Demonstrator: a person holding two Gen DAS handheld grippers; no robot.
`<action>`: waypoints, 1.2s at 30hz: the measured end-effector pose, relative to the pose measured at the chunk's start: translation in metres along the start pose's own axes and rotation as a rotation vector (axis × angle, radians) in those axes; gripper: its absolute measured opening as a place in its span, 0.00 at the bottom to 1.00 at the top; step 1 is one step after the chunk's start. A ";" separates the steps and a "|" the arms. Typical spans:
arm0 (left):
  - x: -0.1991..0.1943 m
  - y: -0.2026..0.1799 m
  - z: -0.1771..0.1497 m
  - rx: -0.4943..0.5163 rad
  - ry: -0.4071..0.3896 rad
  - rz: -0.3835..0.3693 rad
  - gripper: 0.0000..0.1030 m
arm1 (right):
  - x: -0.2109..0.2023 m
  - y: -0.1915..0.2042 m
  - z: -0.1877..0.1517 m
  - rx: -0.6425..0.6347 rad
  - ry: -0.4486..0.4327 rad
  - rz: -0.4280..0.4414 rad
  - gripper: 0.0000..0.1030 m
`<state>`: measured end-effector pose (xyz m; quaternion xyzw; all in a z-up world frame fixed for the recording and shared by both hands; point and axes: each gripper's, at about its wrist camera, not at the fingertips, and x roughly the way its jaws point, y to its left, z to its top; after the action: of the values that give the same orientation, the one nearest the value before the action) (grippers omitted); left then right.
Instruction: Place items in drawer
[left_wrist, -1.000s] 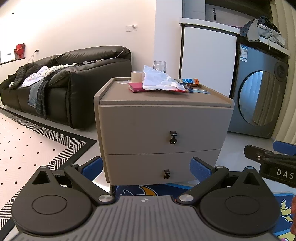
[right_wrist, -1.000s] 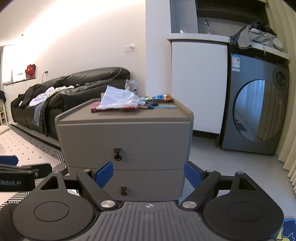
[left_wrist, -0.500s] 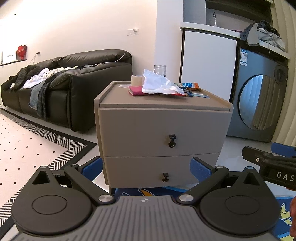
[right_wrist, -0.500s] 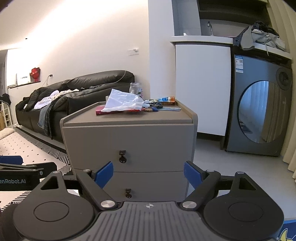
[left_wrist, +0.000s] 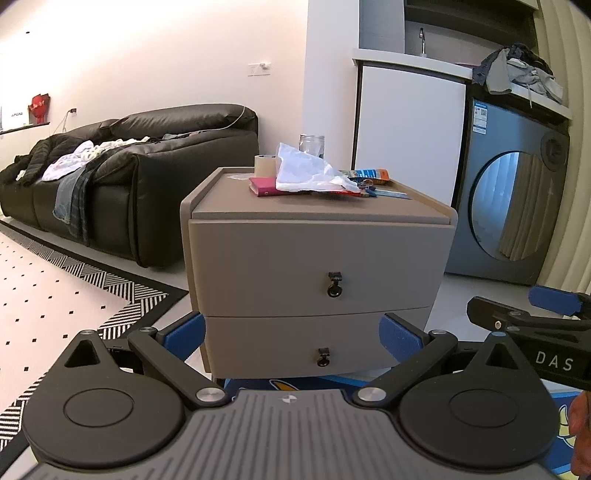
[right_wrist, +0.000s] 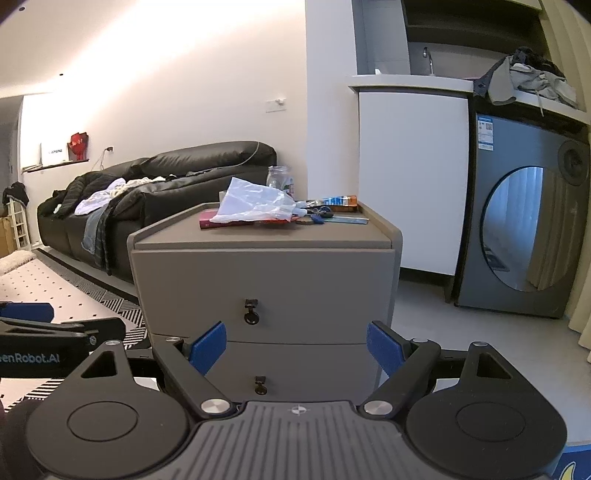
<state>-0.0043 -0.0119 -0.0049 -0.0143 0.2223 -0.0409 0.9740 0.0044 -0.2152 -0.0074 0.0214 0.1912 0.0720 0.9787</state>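
Note:
A grey two-drawer nightstand (left_wrist: 317, 254) (right_wrist: 266, 273) stands ahead in both views, both drawers shut, each with a small black ring pull: upper pull (left_wrist: 334, 285) (right_wrist: 251, 312), lower pull (left_wrist: 323, 357) (right_wrist: 260, 386). On top lie a pink book (left_wrist: 264, 186) (right_wrist: 210, 221), a crumpled clear plastic bag (left_wrist: 308, 173) (right_wrist: 255, 203), a roll of tape (left_wrist: 265, 165), a glass jar (left_wrist: 312, 146) (right_wrist: 279, 177), keys (right_wrist: 319, 214) and a snack packet (left_wrist: 367, 174) (right_wrist: 338, 201). My left gripper (left_wrist: 293, 330) and right gripper (right_wrist: 295, 341) both stand open and empty, short of the lower drawer front.
A black leather sofa (left_wrist: 122, 177) with clothes on it sits to the left, beside a patterned rug (left_wrist: 55, 306). A white cabinet (left_wrist: 410, 136) and a grey washing machine (left_wrist: 513, 206) stand behind on the right. A blue printed mat (left_wrist: 295, 384) lies under the nightstand.
Both grippers have risen and come slightly closer to the nightstand, so it sits lower in both views. Both stay open and empty.

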 end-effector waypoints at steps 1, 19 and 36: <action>-0.001 -0.001 0.000 0.008 -0.008 0.003 1.00 | -0.001 0.000 0.000 0.001 -0.001 0.001 0.84; -0.004 -0.010 0.000 0.037 -0.042 0.016 1.00 | -0.001 -0.001 0.001 0.014 0.000 -0.007 0.84; -0.004 -0.009 0.000 0.028 -0.055 0.009 1.00 | 0.000 0.000 0.002 0.019 -0.002 -0.017 0.84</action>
<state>-0.0089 -0.0207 -0.0026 -0.0007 0.1950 -0.0390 0.9800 0.0050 -0.2153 -0.0058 0.0289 0.1909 0.0617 0.9792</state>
